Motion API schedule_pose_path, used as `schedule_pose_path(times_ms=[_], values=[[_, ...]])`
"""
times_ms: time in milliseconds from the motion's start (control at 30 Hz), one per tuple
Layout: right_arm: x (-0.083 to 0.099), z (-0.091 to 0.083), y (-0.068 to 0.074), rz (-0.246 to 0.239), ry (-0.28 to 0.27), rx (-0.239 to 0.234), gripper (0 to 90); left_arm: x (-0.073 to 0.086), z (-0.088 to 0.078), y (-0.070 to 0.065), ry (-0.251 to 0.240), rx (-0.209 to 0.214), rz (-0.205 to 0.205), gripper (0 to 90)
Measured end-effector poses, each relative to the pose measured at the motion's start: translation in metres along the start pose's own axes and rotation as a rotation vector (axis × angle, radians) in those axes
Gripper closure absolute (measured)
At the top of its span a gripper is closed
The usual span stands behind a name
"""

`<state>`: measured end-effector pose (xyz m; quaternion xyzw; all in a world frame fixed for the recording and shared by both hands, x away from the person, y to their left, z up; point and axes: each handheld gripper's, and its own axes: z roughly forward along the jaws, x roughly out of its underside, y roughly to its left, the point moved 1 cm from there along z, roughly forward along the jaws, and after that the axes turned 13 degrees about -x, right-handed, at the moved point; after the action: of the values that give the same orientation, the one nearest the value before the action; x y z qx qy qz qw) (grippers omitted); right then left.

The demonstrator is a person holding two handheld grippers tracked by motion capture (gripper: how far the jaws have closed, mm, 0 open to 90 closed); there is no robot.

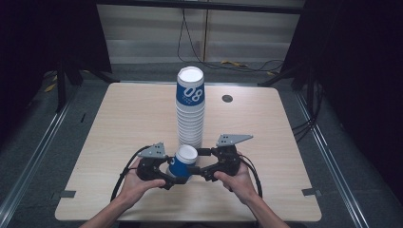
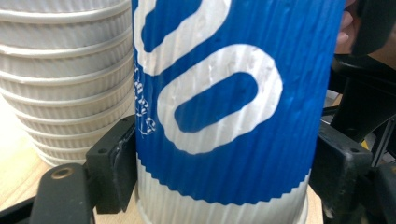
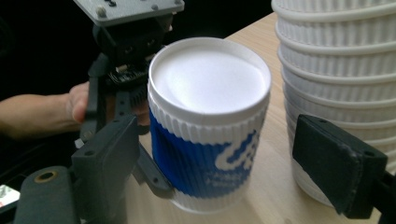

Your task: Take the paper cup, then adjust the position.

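I see the left tongs [image 1: 175, 174] pinching the blue cup [image 1: 182, 163], inverted, base up, long axis vertical, on the bench [image 1: 128, 118]. Right tongs [image 1: 199, 160] spread, one jaw beside the cup; cup stack [image 1: 190, 108] just beyond both.

On the table [image 1: 119, 123], a tall stack of inverted paper cups [image 1: 190, 109] stands at centre. A single inverted cup [image 1: 183, 163] sits just beside its base at 7 o'clock. The left gripper [image 1: 167, 174] flanks that cup at 9 o'clock, the right gripper [image 1: 199, 161] at 3 o'clock.
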<state>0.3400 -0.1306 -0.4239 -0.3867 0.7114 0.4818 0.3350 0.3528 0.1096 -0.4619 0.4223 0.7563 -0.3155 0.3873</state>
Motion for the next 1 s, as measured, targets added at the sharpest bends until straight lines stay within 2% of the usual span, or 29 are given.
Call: schedule_pose_path(times_ms=[267, 533, 700, 833, 933, 1000], values=[[0.0001, -0.0037, 0.0029, -0.037, 0.069, 0.014, 15.1, -0.0063, -0.0050, -0.0015, 0.034, -0.021, 0.030, 21.4], [0.0018, -0.0057, 0.0023, -0.040, 0.126, 0.016, 15.1, -0.0053, -0.0046, -0.0001, 0.072, -0.030, 0.034, 21.6], [0.0031, -0.0057, 0.0011, -0.043, 0.167, 0.014, 15.3, -0.0050, -0.0034, -0.0009, 0.102, -0.043, 0.051, 21.7], [0.0032, -0.0052, 0.0014, -0.054, 0.201, 0.016, 15.8, -0.0051, -0.0007, -0.0022, 0.156, -0.062, 0.064, 21.9], [0.0025, -0.0054, 0.0010, -0.061, 0.228, 0.036, 15.8, -0.0053, -0.0007, -0.0039, 0.152, -0.053, 0.069, 21.9], [0.0024, -0.0057, -0.0001, -0.053, 0.237, 0.033, 15.9, -0.0050, -0.0002, -0.0033, 0.170, -0.058, 0.082, 22.0]])
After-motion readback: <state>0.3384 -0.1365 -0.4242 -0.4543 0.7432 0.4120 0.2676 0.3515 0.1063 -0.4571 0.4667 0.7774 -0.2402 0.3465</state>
